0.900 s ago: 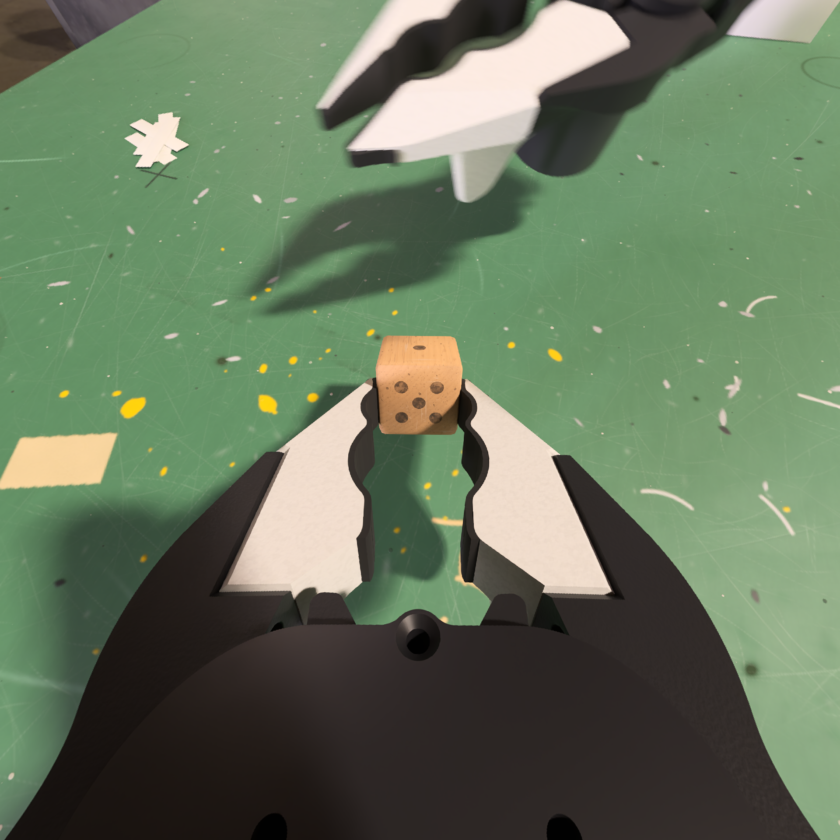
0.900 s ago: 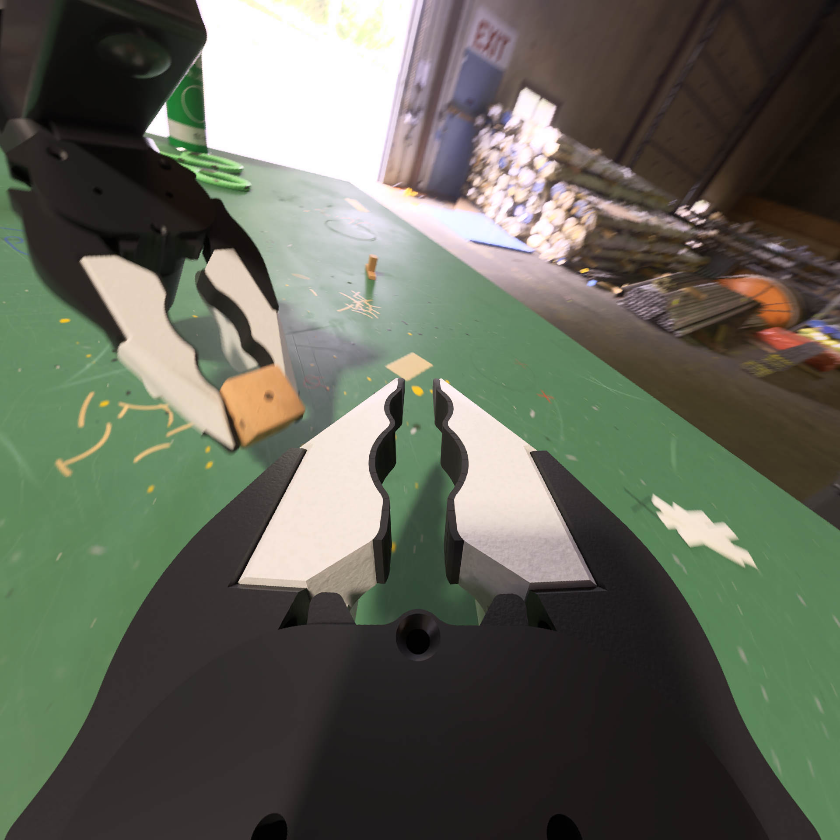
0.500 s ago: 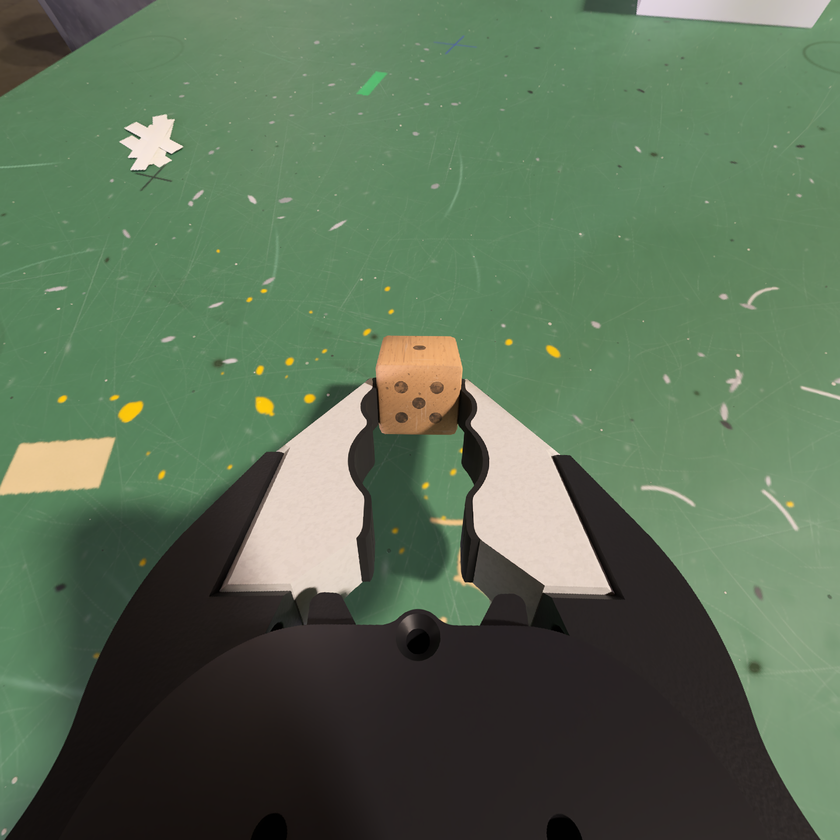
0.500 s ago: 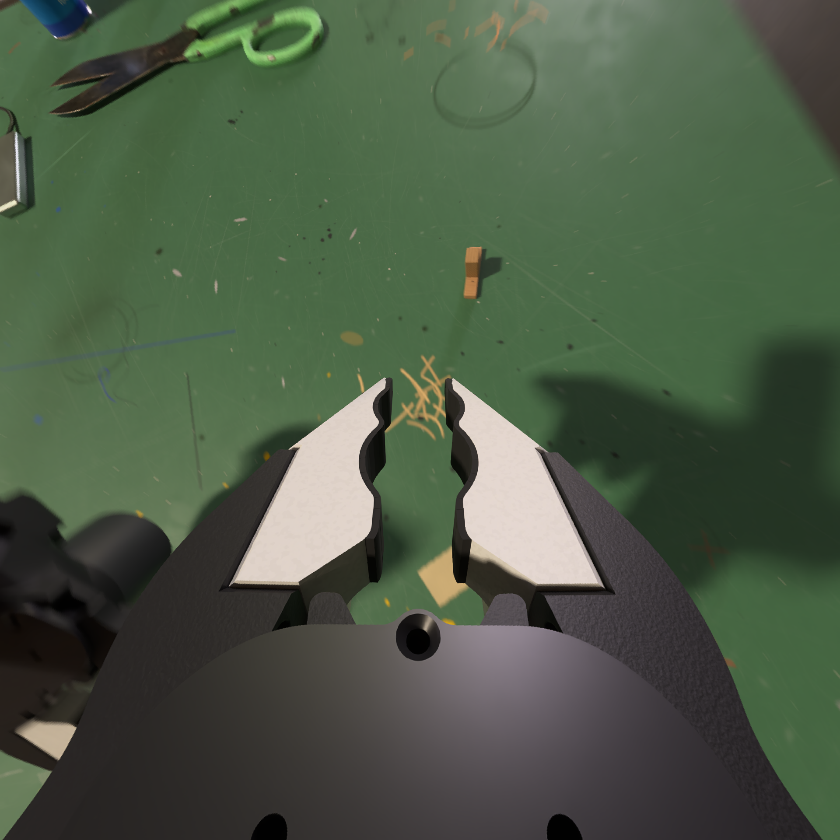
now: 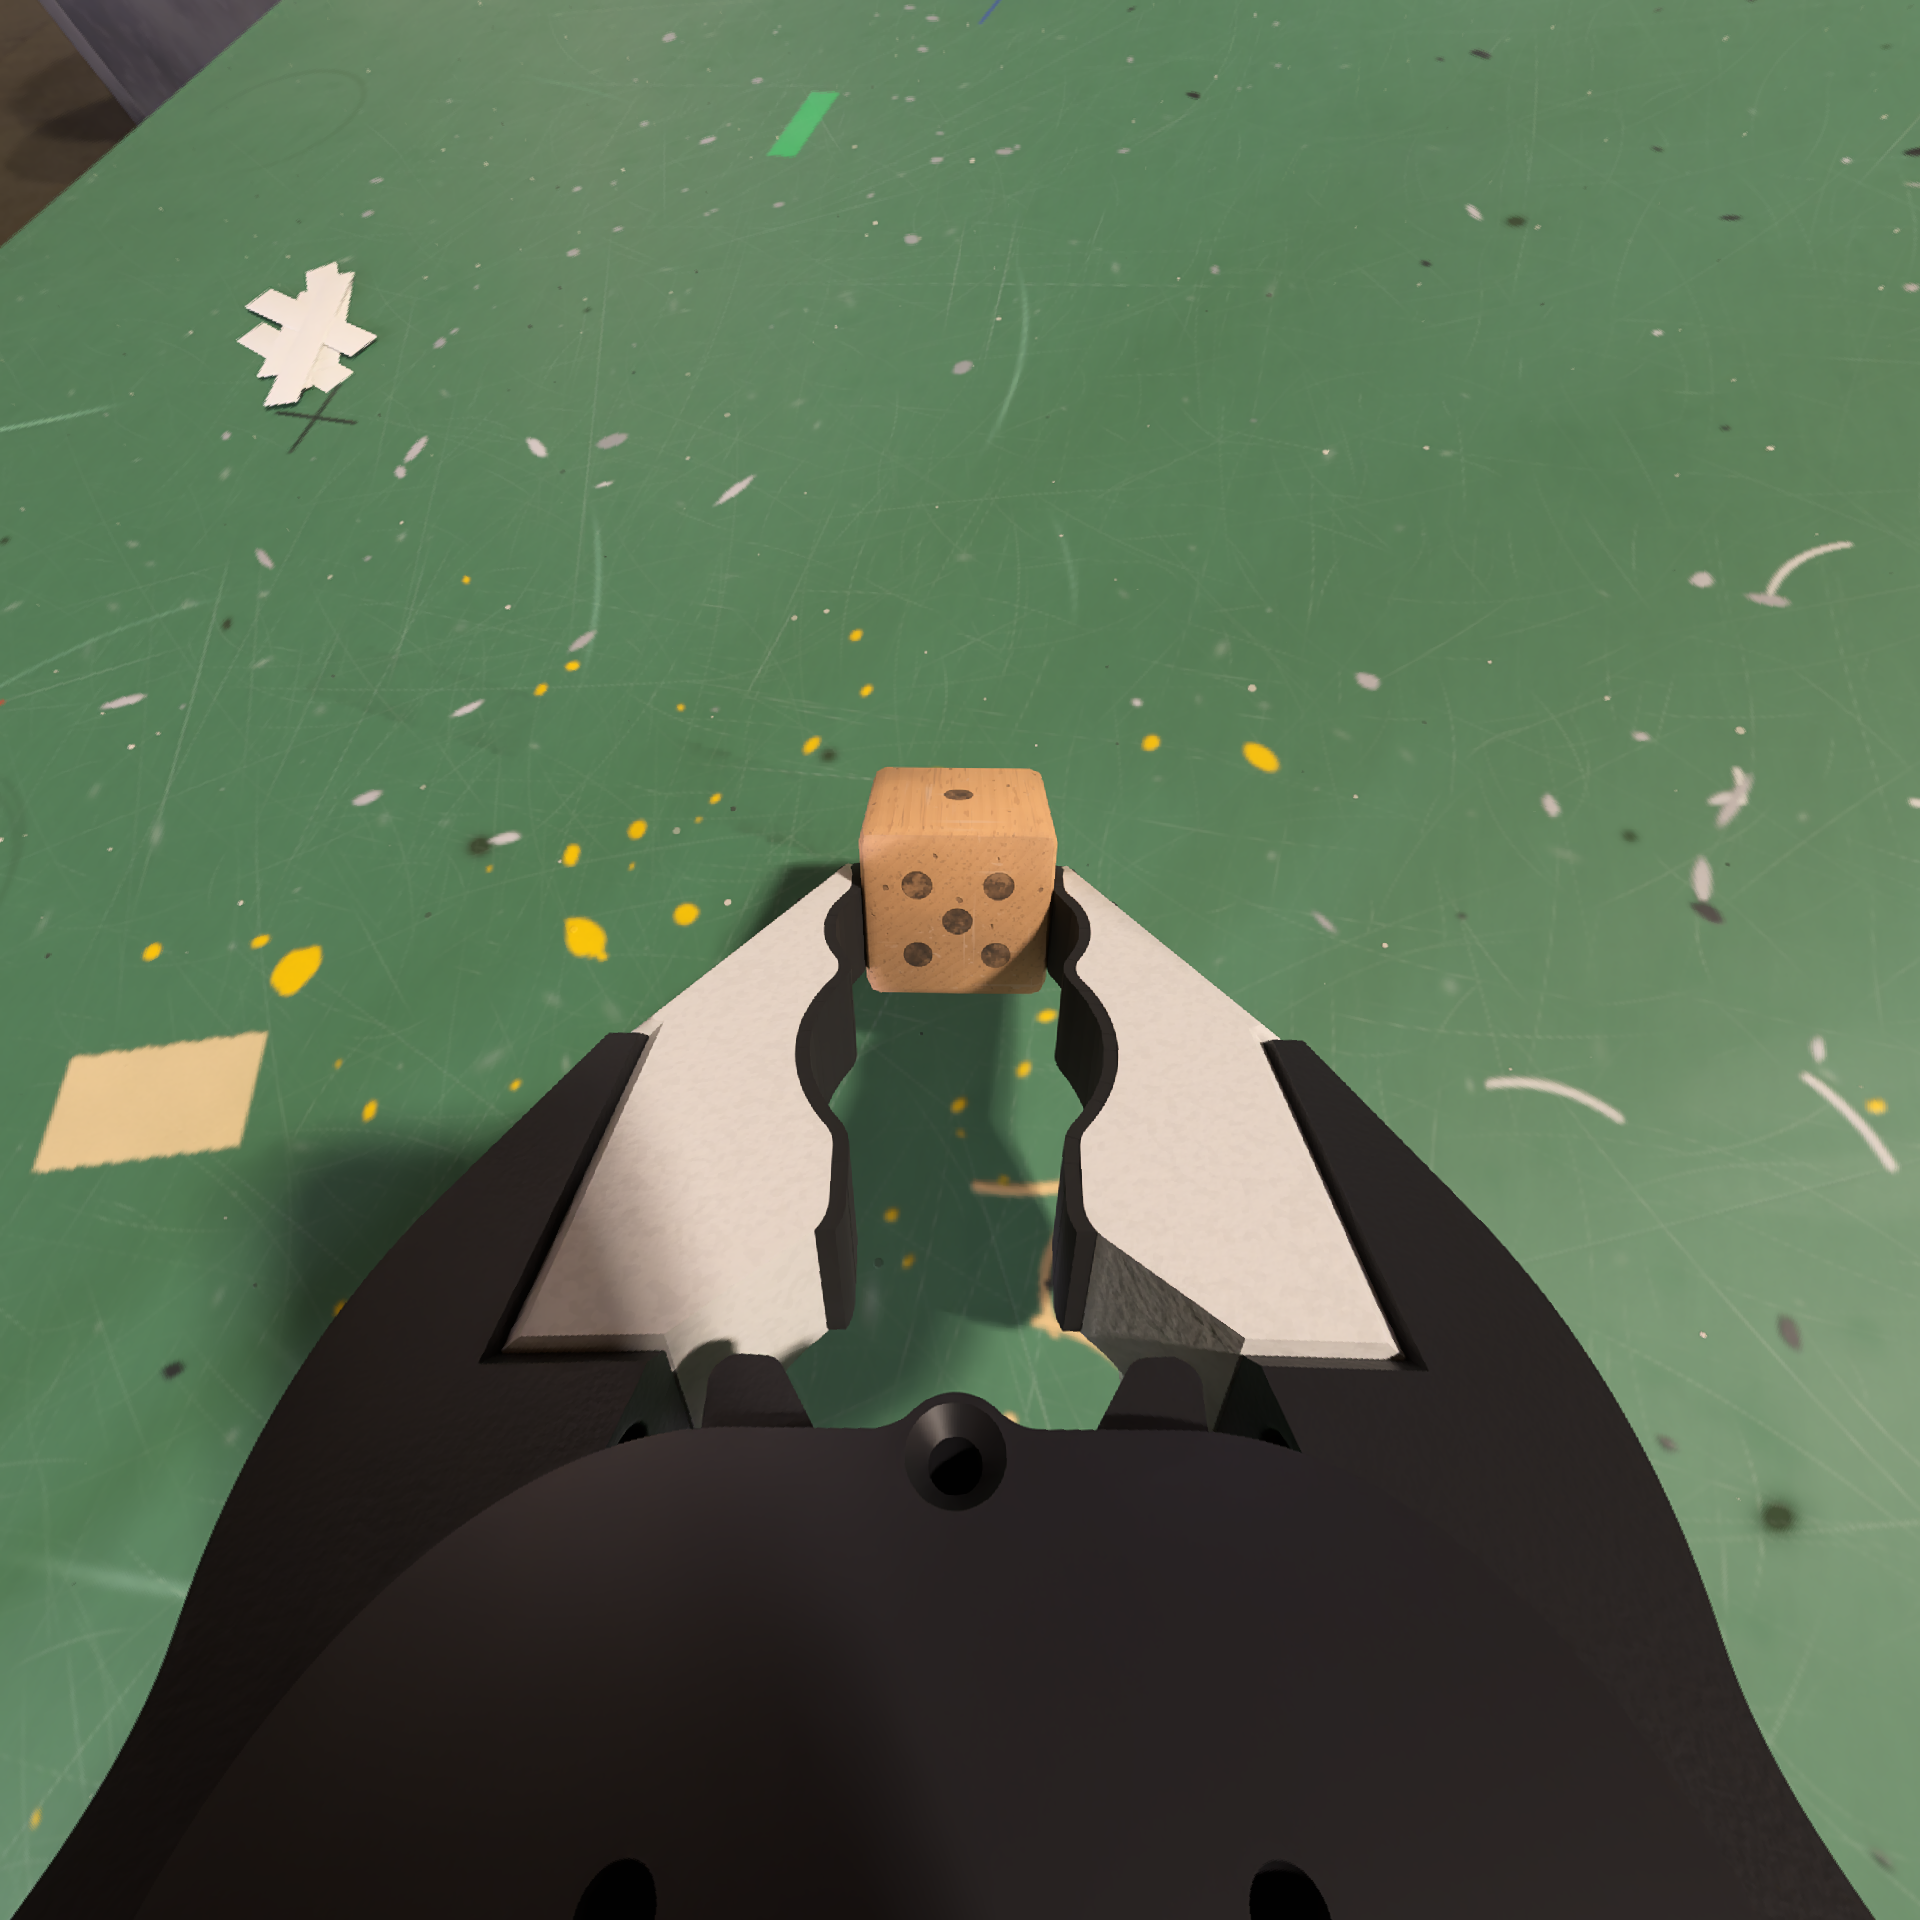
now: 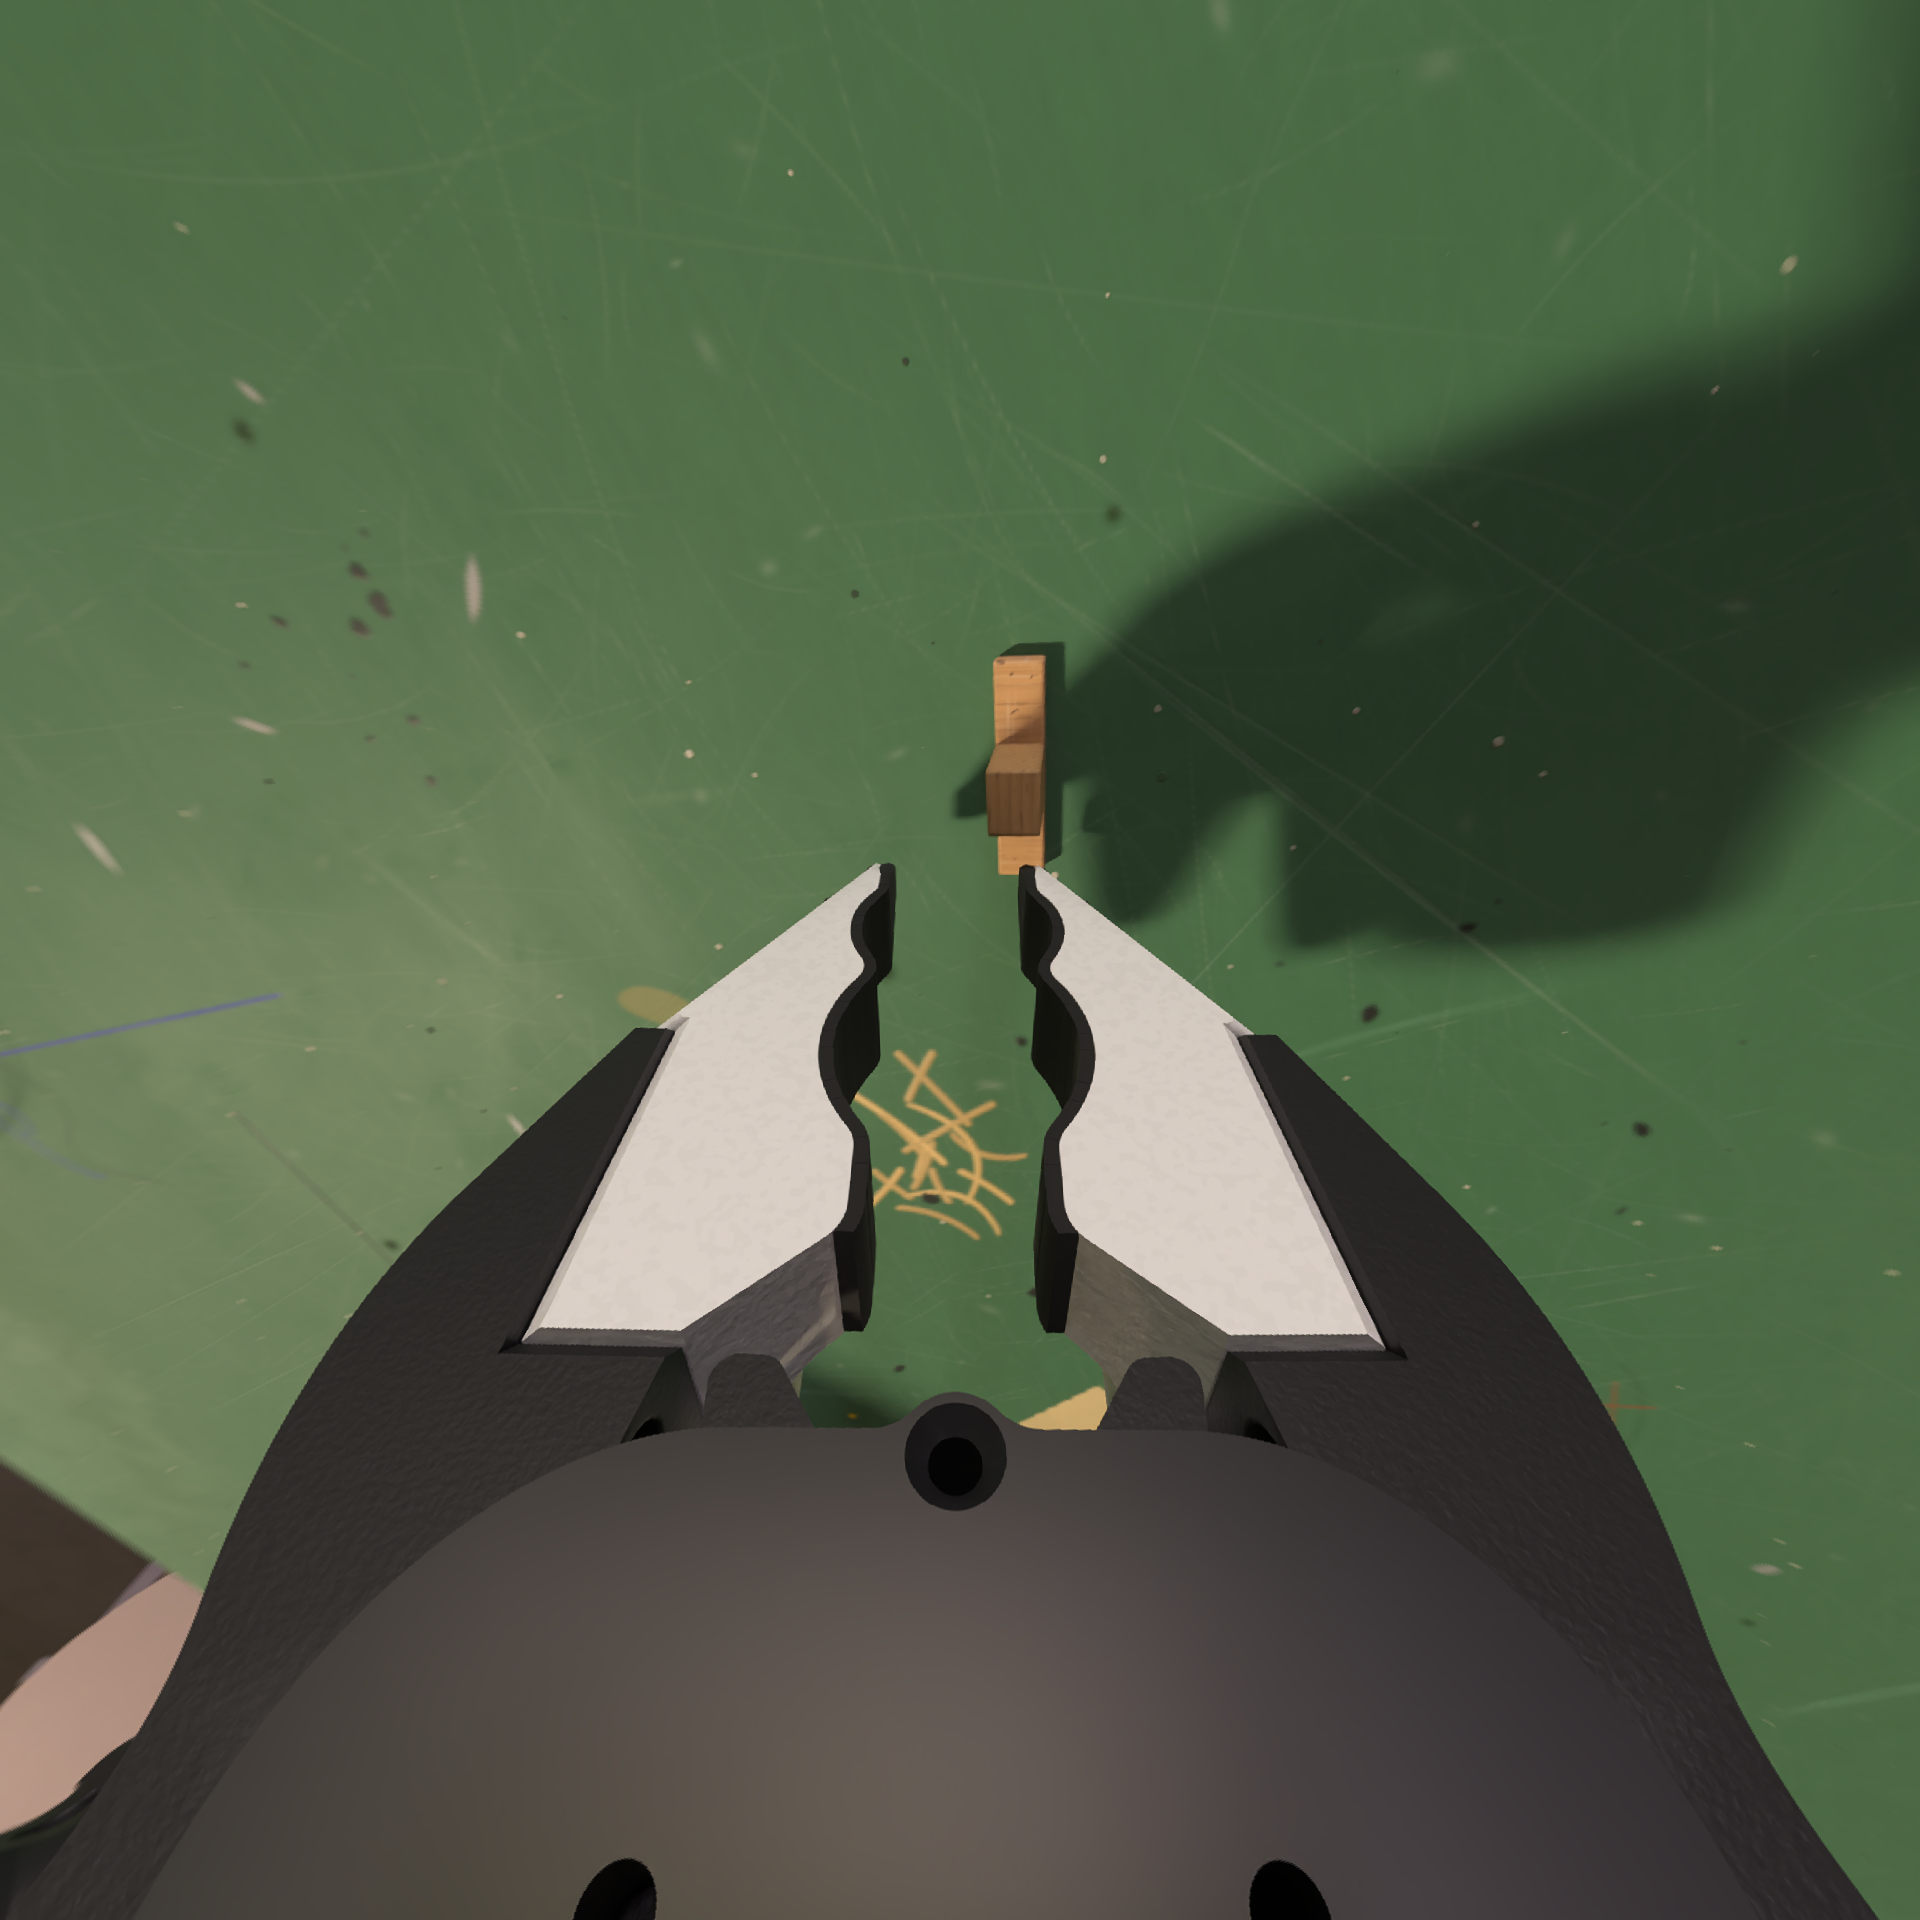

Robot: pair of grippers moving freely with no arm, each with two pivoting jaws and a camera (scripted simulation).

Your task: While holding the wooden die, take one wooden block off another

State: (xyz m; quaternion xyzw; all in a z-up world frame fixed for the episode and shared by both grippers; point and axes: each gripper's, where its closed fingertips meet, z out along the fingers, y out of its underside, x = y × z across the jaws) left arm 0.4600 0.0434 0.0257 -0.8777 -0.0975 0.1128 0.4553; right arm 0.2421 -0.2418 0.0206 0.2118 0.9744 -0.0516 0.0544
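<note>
My left gripper [image 5: 957, 914] is shut on the wooden die [image 5: 956, 883] and holds it between the fingertips above the green table; its five-dot face looks at the camera. In the right wrist view a small darker wooden block [image 6: 1015, 802] sits on top of a longer light wooden block [image 6: 1020, 707] that lies flat on the table. My right gripper [image 6: 957, 883] is open and empty above the table. It looks down, and its fingertips are just short of the stacked blocks, which lie slightly to the right of the gap.
The green table [image 5: 1351, 416] carries flat marks only: a white tape cross [image 5: 307, 332], a tan patch [image 5: 151, 1101], a green strip [image 5: 802, 123], yellow specks. In the right wrist view a yellow scribble [image 6: 935, 1143] lies under the fingers and a large shadow [image 6: 1507, 675] lies to the right.
My right gripper has swung away from the left gripper, tipped down and closed in on the stacked blocks, opening a little wider. The left gripper holds still with the die.
</note>
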